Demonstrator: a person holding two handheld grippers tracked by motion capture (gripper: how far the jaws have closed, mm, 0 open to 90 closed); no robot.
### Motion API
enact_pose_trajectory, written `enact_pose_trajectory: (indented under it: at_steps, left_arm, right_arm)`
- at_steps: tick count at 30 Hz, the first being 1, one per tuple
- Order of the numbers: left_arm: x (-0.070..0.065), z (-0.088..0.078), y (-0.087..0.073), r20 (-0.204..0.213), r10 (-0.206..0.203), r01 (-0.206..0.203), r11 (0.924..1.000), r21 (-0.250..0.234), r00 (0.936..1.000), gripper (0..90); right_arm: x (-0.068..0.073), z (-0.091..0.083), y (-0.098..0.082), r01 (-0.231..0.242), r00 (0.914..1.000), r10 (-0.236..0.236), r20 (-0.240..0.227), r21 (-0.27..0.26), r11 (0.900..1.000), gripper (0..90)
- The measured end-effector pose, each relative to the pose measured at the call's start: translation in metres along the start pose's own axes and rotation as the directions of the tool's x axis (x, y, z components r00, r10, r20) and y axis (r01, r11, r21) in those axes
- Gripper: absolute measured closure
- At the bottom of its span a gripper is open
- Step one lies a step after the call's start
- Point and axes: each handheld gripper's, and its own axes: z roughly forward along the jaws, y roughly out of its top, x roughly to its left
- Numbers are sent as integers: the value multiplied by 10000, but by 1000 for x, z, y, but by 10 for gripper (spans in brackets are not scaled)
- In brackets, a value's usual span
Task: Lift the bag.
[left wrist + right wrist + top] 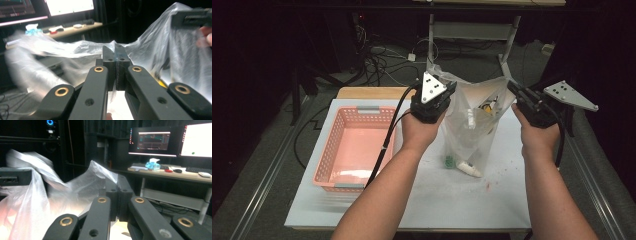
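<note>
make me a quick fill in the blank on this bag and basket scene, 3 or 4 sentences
1. The left gripper and the right gripper each pinch the rim of a clear ____ bag.
2. The basket on the table is coloured ____.
3. The basket lies on the ____ gripper's side of the bag.
4. The small white bottle lies on the table at the bag's ____ end.

Missing words: plastic; pink; left; bottom

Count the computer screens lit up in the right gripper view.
2. One dark screen with coloured lines stands above the desk; a bright white screen sits to its right, cut by the picture's edge. More may be hidden.
</note>
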Motion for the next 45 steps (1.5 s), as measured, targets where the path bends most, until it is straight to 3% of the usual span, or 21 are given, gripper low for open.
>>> enact_pose_trajectory:
  at_steps: [4,8,14,17,21,25,29,32,34,36,39,41,45]
  left_arm:
    - [2,-1,-10,85,-205,204,9996,179,9998,856]
    - [5,-14,-22,437,-522,500,9975,490,9977,692]
    - [-5,-58,-44,929,-642,578,9958,704,9936,477]
    - [-12,-85,-60,1079,-720,676,9967,441,9916,407]
    - [-24,-109,-87,1303,-805,737,9957,560,9882,342]
    - [-26,-123,-110,1616,-1359,1229,9885,879,9775,258]
    - [-21,-134,-124,1490,-1546,1394,9844,1076,9767,188]
    - [-16,-147,-126,1466,-1839,1724,9811,883,9719,141]
    - [-17,-158,-123,1248,-1447,1370,9882,682,9816,122]
    - [-17,-166,-122,1119,-1225,1143,9905,769,9861,88]
    - [-15,-167,-131,830,-1199,1093,9865,1218,9893,22]
    - [-12,-162,-139,762,-1482,1347,9781,1588,9860,0]
    - [-10,-154,-150,679,-1596,1432,9690,2011,9848,0]
  right_arm:
    - [-7,3,-13,-71,10000,70,39,380,9993,900]
    - [-7,1,-27,-35,9998,48,-169,760,9971,900]
    - [-7,-6,-38,35,9996,-7,-280,1007,9949,900]
    - [-8,-8,-41,76,9997,-50,-248,1088,9940,900]
    - [-8,-10,-41,73,9995,-37,-310,1145,9934,886]
    - [-2,-19,-37,216,9985,-163,-527,1010,9947,858]
    - [2,-34,-31,368,9964,-305,-791,793,9962,771]
    - [4,-51,-29,337,9954,-284,-917,571,9978,714]
    - [4,-63,-29,347,9943,-292,-1023,516,9981,682]
    - [5,-73,-33,306,9937,-235,-1094,643,9975,639]
    - [7,-83,-48,311,9925,-181,-1205,1069,9938,548]
    - [9,-87,-62,348,9916,-171,-1279,1370,9900,451]
    - [11,-90,-88,124,9911,126,-1327,1863,9824,236]
